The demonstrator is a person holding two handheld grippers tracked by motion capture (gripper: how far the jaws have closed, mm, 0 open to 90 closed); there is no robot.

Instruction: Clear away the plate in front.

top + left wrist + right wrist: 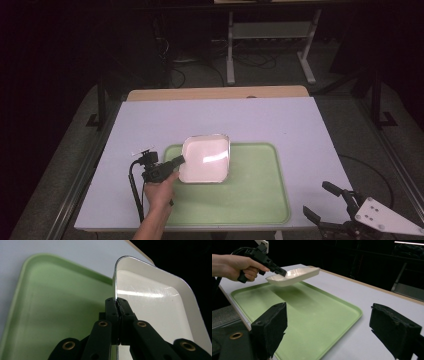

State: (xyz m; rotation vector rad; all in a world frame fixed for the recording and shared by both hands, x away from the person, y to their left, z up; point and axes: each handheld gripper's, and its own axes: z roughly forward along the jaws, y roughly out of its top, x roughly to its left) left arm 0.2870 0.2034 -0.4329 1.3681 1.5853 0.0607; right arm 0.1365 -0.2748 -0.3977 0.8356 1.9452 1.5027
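Observation:
A white square dish (206, 158) hangs above the far left part of the green tray (260, 200). My left gripper (179, 160) is shut on the dish's left rim. In the left gripper view the two black jaws (117, 305) pinch that thin rim, with the dish (155, 307) on the right and the tray (55, 310) on the left. The right gripper view has the dish (294, 275) lifted clear of the tray (312, 312), held by the left gripper (282, 271) in a hand. My right gripper (325, 200) rests open off the table's near right corner, with nothing between its pads (272, 327).
The tray lies on a pale lilac table top (280, 120) with a wooden strip (215, 93) along the far edge. Beyond it are a dark floor, cables and a metal frame (270, 45).

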